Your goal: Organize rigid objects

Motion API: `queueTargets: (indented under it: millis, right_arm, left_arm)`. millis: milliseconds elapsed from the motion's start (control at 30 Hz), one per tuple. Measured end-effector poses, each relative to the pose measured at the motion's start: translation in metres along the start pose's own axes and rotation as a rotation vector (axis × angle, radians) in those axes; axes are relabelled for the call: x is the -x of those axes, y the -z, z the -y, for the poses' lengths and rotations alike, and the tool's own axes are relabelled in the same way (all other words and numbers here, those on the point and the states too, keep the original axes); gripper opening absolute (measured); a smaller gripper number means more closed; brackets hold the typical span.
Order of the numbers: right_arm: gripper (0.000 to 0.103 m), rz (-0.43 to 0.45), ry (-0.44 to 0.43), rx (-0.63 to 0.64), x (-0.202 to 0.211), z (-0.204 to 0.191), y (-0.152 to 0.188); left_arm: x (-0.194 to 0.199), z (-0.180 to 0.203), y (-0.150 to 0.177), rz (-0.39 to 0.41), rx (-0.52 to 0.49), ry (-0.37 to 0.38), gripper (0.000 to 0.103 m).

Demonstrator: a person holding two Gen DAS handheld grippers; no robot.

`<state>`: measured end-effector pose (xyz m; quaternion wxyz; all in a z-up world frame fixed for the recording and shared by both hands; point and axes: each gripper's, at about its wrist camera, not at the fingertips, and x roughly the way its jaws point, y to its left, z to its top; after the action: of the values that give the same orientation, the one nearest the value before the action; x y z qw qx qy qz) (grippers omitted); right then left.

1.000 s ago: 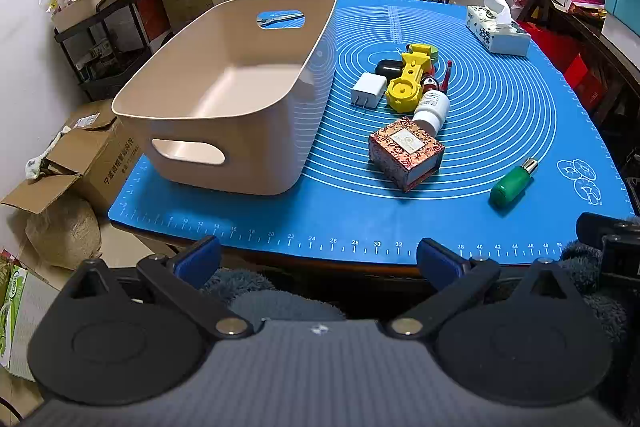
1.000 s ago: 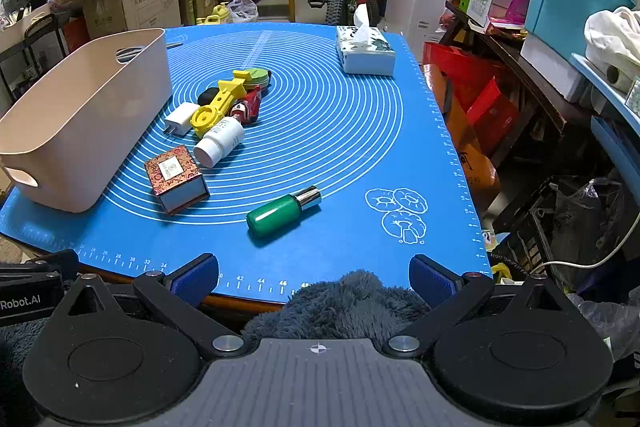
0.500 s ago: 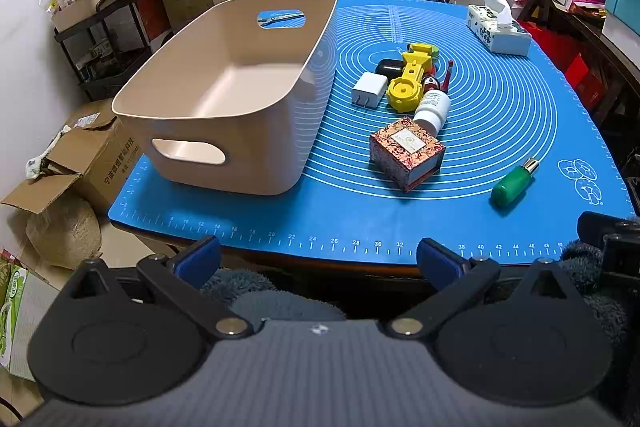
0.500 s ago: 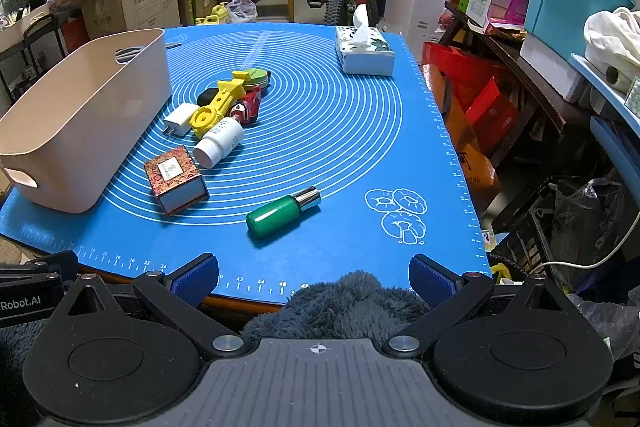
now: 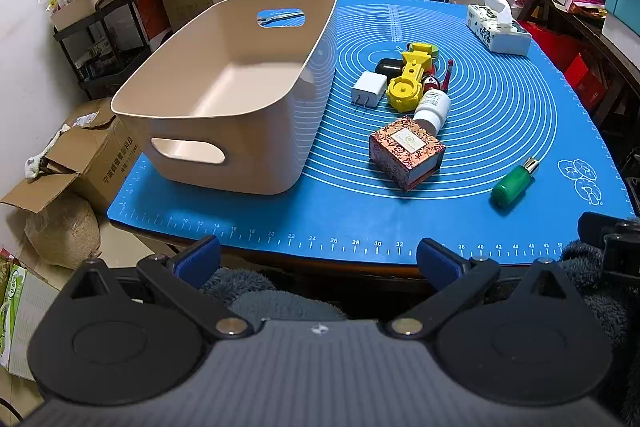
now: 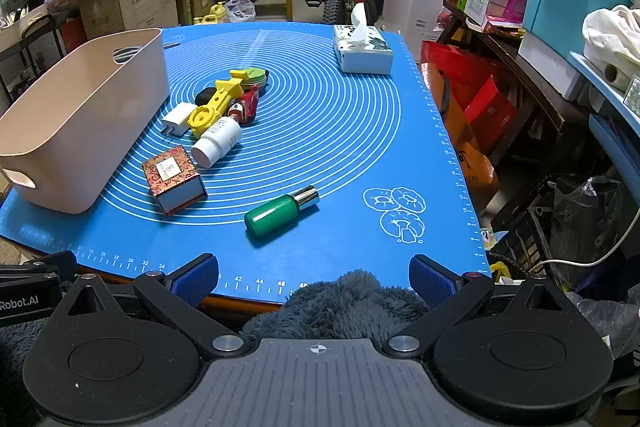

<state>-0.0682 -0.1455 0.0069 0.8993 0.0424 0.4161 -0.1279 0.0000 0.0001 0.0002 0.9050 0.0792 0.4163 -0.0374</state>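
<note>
right of the beige plastic bin, all the loose items lie on the blue silicone mat, and the bin looks empty, so nothing seems sorted yet. both the left gripper and the right gripper hang off the mat's near edge, jaws spread wide and holding nothing. a sensible first pick is probably the green bottle, lying on its side apart from the rest, farthest right of the bin; its smooth round body could roll, so close across the barrel, not along it. the patterned square box, flat-sided and just right of the bin, offers easier parallel faces. beyond it the white pill bottle, yellow plastic tool and white charger plug crowd together, so they are best taken one at a time from the outside.
</note>
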Motion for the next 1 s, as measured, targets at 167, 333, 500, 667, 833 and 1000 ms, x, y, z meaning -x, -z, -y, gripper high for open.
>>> queueTargets:
  millis: [167, 333, 500, 667, 833, 1000]
  right_arm:
    - [0.101, 0.0, 0.0, -0.001, 0.0001, -0.0003, -0.0002]
    - [0.101, -0.001, 0.0, -0.001, 0.0003, -0.0007, -0.0004]
    - [0.101, -0.002, 0.001, 0.0, 0.0002, -0.0012, -0.0004]
    - [0.101, -0.001, 0.0, 0.0, 0.0, -0.0018, -0.0007]
    - [0.101, 0.002, -0.002, 0.002, -0.0006, -0.0015, -0.0012]
    - [0.101, 0.002, -0.003, 0.001, -0.0011, -0.0013, -0.0011]
  left_arm:
    - [0.0001, 0.0, 0.0, 0.001, 0.0, -0.002, 0.103]
    - [-0.002, -0.0066, 0.0005, 0.005, -0.001, -0.006, 0.103]
    - [-0.0015, -0.0066, 0.0009, 0.005, -0.002, -0.006, 0.103]
    - [-0.0005, -0.0061, -0.0009, 0.005, 0.0, -0.01, 0.103]
    - [-0.0002, -0.0062, -0.001, 0.006, 0.0, -0.01, 0.103]
    - [-0.0008, -0.0078, -0.0024, 0.004, 0.003, -0.011, 0.103]
